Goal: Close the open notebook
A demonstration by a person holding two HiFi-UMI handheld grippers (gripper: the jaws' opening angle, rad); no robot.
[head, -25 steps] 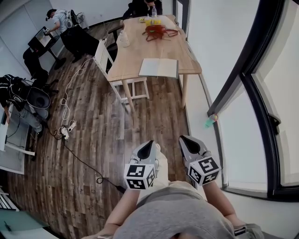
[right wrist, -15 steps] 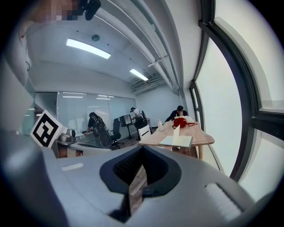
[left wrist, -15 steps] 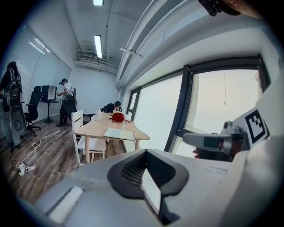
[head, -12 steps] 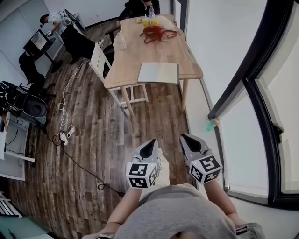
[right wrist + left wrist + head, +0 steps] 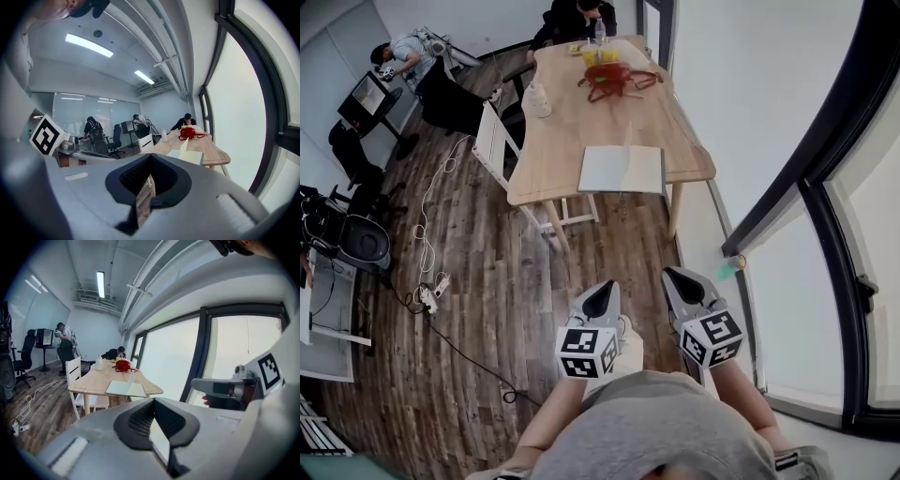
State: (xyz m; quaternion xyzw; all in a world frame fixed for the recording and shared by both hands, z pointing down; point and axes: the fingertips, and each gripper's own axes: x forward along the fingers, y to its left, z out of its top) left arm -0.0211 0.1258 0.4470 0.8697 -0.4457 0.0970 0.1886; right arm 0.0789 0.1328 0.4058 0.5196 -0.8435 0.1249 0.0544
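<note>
The open notebook lies flat at the near end of the wooden table, pale pages up, with one leaf standing at its middle. It also shows far ahead in the left gripper view as the notebook and in the right gripper view as the notebook. Both grippers are held side by side over the wooden floor, well short of the table. My left gripper is shut and empty, its jaws pressed together. My right gripper is also shut on nothing.
A red tangled object, a pale jug and yellow items sit farther up the table. A white chair stands at its left side. A person sits at the far end. Cables and a power strip lie left; window wall on the right.
Both grippers have advanced together toward the table, which now sits nearer and larger in the head view. Their jaws stay shut.
</note>
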